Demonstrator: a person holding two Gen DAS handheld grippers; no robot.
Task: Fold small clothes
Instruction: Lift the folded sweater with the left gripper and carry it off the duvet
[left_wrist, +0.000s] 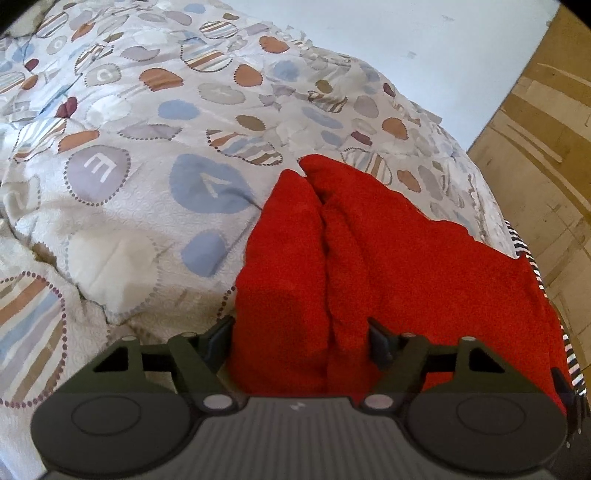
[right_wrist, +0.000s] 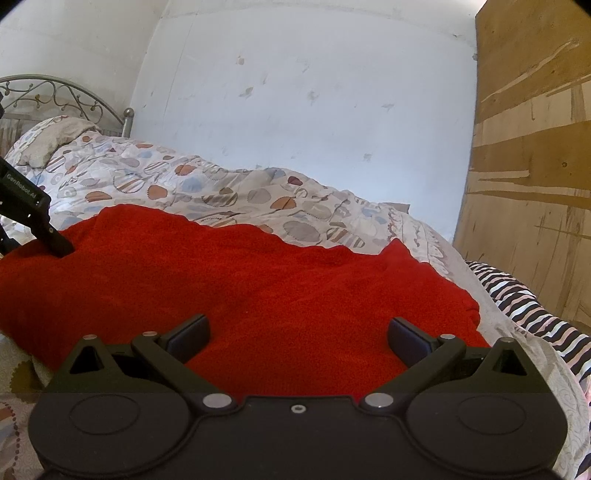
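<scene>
A red fleecy cloth (left_wrist: 369, 240) lies spread on the patterned bedspread (left_wrist: 147, 184), with a raised fold running down its length. My left gripper (left_wrist: 301, 341) points down at the cloth's near left edge. Its jaws stand wide, with the bunched cloth and its fold between them, and the pads do not clamp it. In the right wrist view the red cloth (right_wrist: 258, 277) fills the middle, and one of the left gripper's fingers (right_wrist: 55, 242) touches its far left part. My right gripper (right_wrist: 299, 336) hovers open over the cloth's near edge, holding nothing.
A black-and-white striped garment (right_wrist: 535, 314) lies at the bed's right edge, also seen as a striped edge (left_wrist: 532, 266). A wooden board (right_wrist: 535, 166) stands to the right against the white wall. A pillow (right_wrist: 55, 140) and metal headboard (right_wrist: 66, 96) are at the far left.
</scene>
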